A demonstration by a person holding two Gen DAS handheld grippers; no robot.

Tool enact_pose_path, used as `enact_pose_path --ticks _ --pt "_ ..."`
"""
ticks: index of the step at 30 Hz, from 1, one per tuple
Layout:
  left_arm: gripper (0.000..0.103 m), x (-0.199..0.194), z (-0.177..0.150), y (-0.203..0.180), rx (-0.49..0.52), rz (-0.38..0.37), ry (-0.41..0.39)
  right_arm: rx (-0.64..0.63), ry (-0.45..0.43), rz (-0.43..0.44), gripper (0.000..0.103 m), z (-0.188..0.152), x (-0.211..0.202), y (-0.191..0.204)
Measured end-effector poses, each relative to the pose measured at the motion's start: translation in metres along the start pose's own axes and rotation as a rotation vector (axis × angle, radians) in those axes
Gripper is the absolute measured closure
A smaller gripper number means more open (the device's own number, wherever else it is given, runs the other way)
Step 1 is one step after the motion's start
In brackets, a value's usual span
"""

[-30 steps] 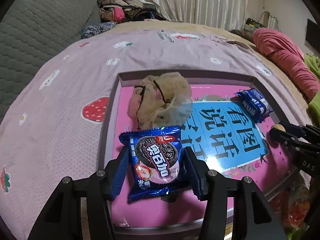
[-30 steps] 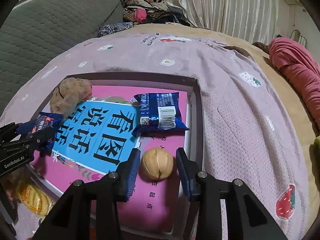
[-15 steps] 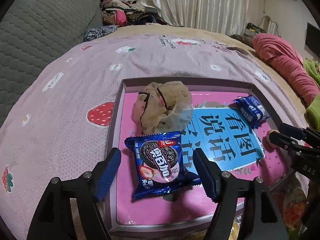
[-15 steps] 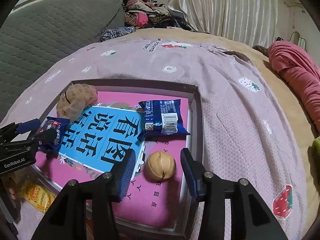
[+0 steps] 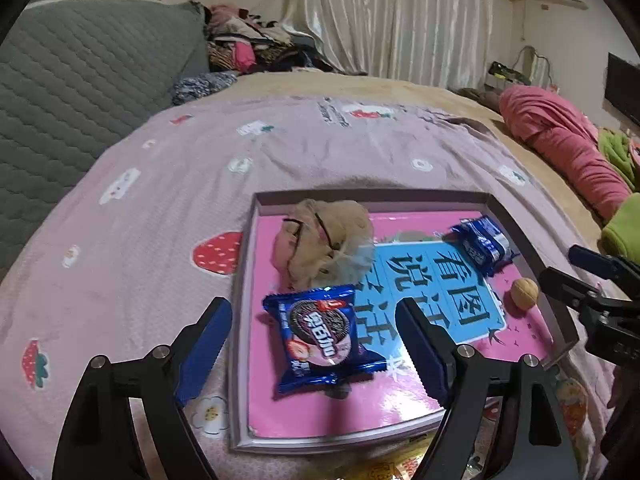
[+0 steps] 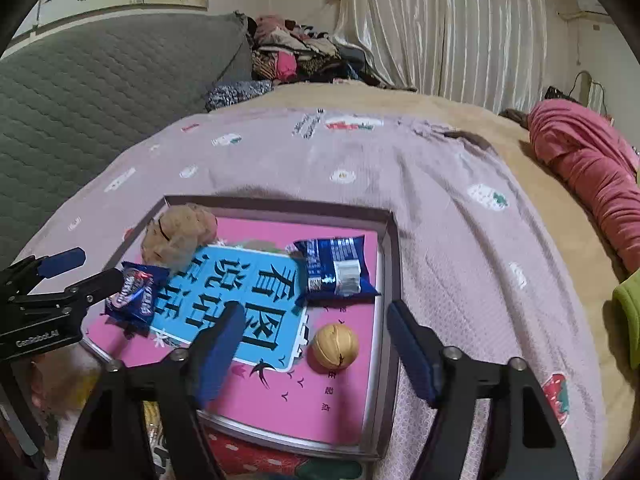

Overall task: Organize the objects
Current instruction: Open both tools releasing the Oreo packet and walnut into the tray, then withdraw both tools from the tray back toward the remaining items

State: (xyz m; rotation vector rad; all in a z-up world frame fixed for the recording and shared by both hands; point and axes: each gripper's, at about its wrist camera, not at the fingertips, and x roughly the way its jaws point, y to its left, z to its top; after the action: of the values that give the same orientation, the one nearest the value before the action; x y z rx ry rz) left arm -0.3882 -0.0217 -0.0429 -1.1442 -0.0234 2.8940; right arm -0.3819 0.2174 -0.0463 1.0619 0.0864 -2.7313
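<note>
The cookie packet [image 5: 326,338] lies flat near the front left corner of the shallow box [image 5: 520,224], and the walnut [image 6: 335,346] rests near the box's right wall, just in front of a second blue packet [image 6: 336,270]. A crumpled tan bag [image 5: 324,248] sits at the back left corner. The box is set on a bed [image 5: 160,208] covered with a strawberry-print sheet. The left hand-held gripper [image 5: 314,350] is seen with its jaws opening, the packet between them but untouched; the right hand-held gripper [image 6: 314,354] is likewise opening, the walnut lying free between its fingers. The release of both items into the box is judged to be the step in hand. Next, both grippers would need to be drawn clear and whatever remains outside the box sought; crinkled wrappers [image 5: 384,468] are glimpsed below its front edge.
</note>
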Motion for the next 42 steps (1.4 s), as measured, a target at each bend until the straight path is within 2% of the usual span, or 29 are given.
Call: enact_pose_path --ticks 7,9,11,23,26,42 --pt "0.012 -0.019 0.002 0.0 0.011 0.024 -0.044 0.009 -0.054 0.002 0.022 0.005 -0.021 0.001" --pt "0.008 -0.027 0.002 0.0 0.013 0.029 -0.057 0.016 -0.067 0.009 0.021 0.007 -0.029 0.0" --pt "0.0 -0.036 0.001 -0.001 0.015 0.025 -0.066 0.023 -0.074 0.014 0.02 0.008 -0.035 0.001" --pt "0.0 -0.091 -0.024 0.014 -0.094 -0.002 -0.041 0.021 -0.074 0.024 0.015 0.0 -0.092 0.019" --pt "0.0 -0.106 -0.026 0.01 -0.093 -0.009 -0.034 0.014 -0.083 0.022 0.015 0.003 -0.11 0.023" --pt "0.0 -0.219 -0.026 -0.012 -0.02 0.015 -0.108 -0.006 -0.145 0.002 0.013 0.005 -0.21 0.039"
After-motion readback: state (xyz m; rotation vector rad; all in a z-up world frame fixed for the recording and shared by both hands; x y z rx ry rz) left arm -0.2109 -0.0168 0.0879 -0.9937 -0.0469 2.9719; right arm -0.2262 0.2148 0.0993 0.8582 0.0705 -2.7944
